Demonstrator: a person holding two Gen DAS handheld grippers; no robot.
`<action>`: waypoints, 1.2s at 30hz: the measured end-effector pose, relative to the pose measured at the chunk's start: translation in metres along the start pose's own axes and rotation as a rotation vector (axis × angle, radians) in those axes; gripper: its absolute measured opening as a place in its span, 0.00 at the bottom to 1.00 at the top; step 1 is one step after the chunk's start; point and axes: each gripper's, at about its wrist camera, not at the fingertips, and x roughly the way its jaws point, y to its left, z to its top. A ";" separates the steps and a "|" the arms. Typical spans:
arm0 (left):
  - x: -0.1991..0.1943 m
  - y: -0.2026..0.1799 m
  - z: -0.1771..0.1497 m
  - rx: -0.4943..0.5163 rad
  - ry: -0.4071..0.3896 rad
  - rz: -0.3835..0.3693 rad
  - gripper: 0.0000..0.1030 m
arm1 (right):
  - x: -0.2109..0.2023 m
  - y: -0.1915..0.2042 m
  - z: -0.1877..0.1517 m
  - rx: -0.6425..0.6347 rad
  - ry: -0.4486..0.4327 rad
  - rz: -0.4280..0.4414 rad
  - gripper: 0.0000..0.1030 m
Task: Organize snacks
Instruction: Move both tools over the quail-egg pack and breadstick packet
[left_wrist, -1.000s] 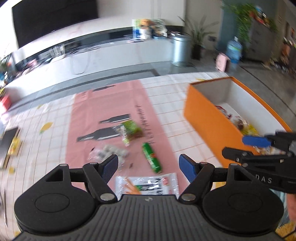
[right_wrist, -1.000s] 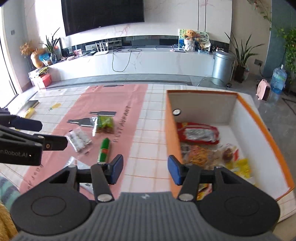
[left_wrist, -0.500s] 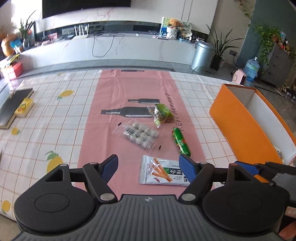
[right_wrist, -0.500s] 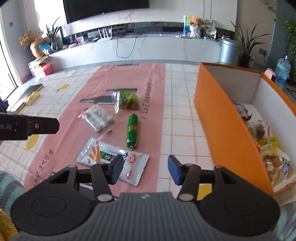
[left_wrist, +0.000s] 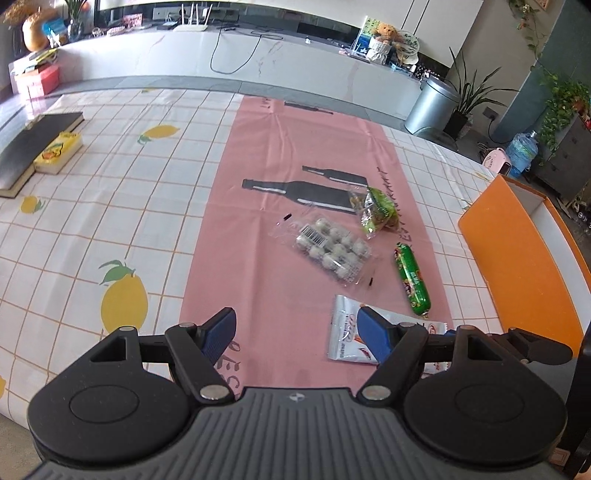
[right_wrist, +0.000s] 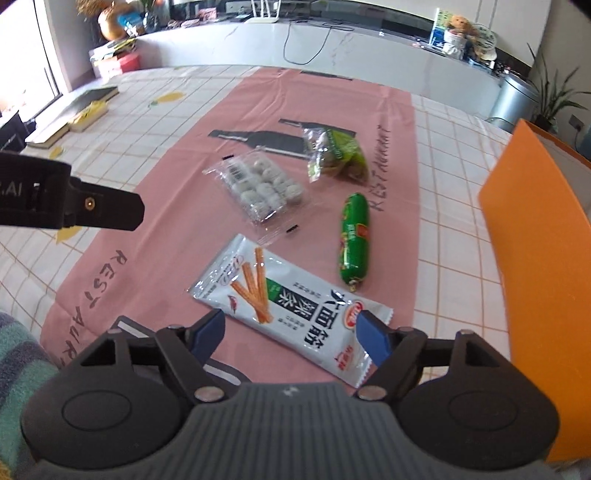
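Note:
Four snacks lie on the pink runner (right_wrist: 155, 206). They are a white packet printed with orange sticks (right_wrist: 258, 291) (left_wrist: 345, 332), a green sausage (right_wrist: 354, 236) (left_wrist: 412, 278), a clear pack of round sweets (right_wrist: 264, 188) (left_wrist: 332, 247) and a green bag (right_wrist: 336, 155) (left_wrist: 378, 212). My right gripper (right_wrist: 290, 328) hovers low over the white packet's near end. Its jaws are opening and the pads are not touching the packet. My left gripper (left_wrist: 295, 328) is open over bare runner just left of that packet. The orange box (right_wrist: 535, 236) (left_wrist: 517, 258) stands at the right.
The table carries a checked cloth with lemons (left_wrist: 110, 221). A black book (left_wrist: 33, 144) and a yellow box (left_wrist: 61, 151) lie at its far left. A finger of the other gripper reaches in at each view's side (right_wrist: 99, 206) (left_wrist: 535, 345). A striped cushion (right_wrist: 18, 362) is at the near left.
Both grippers have swung left, away from the orange box, and sunk toward the snacks on the runner. The right gripper's jaws have widened and now stand over the white packet.

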 end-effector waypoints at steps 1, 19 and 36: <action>0.003 0.003 0.001 -0.004 0.010 -0.001 0.85 | 0.003 0.001 0.001 -0.011 0.004 0.001 0.73; 0.040 -0.003 0.013 0.028 0.070 0.025 0.79 | 0.040 -0.024 0.025 0.008 0.023 -0.006 0.70; 0.070 -0.041 0.017 0.117 0.064 -0.037 0.79 | 0.035 -0.075 0.022 0.179 0.069 -0.003 0.59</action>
